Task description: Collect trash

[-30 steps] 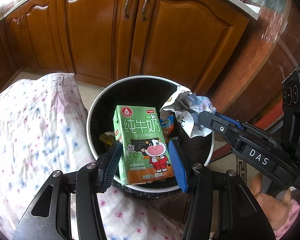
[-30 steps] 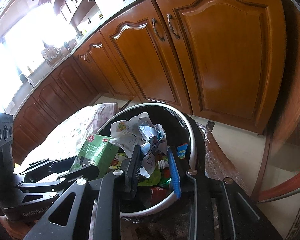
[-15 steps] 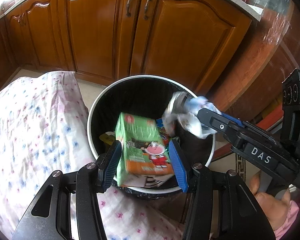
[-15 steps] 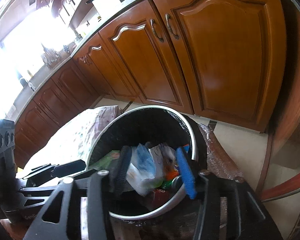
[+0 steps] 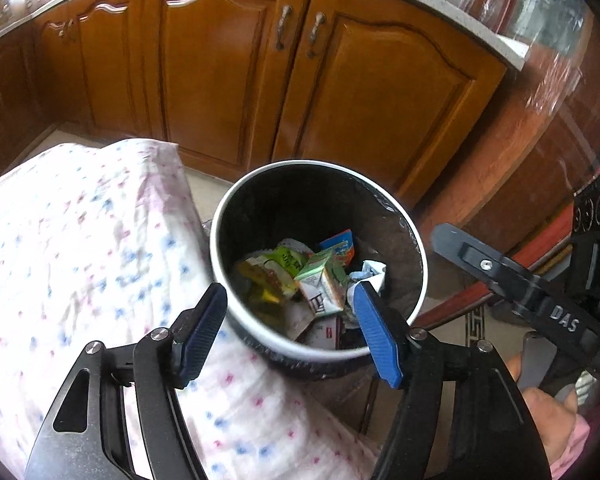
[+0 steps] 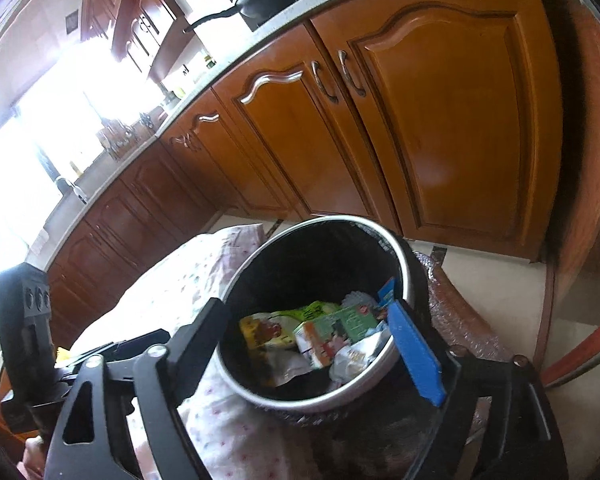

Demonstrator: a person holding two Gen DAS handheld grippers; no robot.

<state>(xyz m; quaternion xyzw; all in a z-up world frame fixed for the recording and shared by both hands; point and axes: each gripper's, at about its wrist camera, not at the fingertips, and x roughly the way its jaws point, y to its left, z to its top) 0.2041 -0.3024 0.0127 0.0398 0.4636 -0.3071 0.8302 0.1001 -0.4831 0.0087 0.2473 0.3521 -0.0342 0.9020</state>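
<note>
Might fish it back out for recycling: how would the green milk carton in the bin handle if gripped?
The milk carton looks boxy with flat faces, so probably easy to pinch. Likely light and crushable if empty. It lies tilted on loose wrappers, so it may shift.
</note>
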